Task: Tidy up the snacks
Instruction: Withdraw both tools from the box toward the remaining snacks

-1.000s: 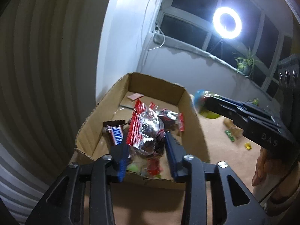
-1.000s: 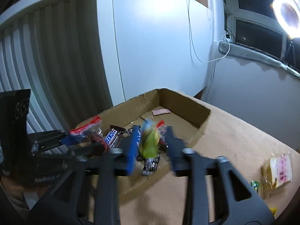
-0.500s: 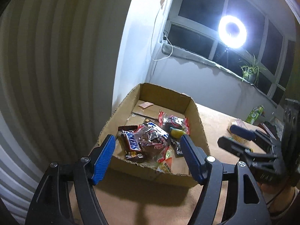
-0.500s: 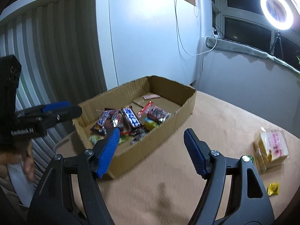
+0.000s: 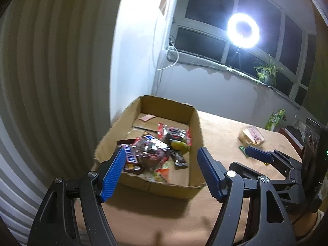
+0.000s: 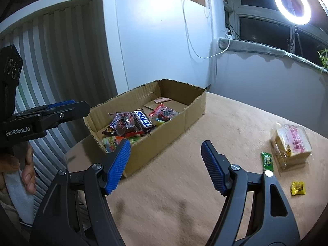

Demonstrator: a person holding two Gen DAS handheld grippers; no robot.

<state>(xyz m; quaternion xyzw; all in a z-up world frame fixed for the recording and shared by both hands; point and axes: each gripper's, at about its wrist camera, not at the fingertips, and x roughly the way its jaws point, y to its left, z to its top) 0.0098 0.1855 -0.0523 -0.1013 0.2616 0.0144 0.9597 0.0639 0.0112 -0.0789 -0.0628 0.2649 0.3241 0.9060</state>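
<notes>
Several snacks (image 5: 155,153) sit piled in the near end of the cardboard box (image 5: 196,123), candy bars and red-edged packets all jumbled together (far end is mostly bare cardboard). The box is on a tan table (image 6: 184,184). Out on the table, well apart from the box, there's a wrapped sandwich (image 6: 291,145), a green candy (image 6: 267,160) just beside it and a yellow candy (image 6: 298,188) nearer. The left gripper (image 5: 162,172) and right gripper (image 6: 166,166) both have jaws spread wide, nothing in them.

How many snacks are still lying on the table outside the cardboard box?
3 in the right wrist view: bread pack at right, green packet beside it, yellow candy nearer the camera. Others may lie out of frame.
</notes>
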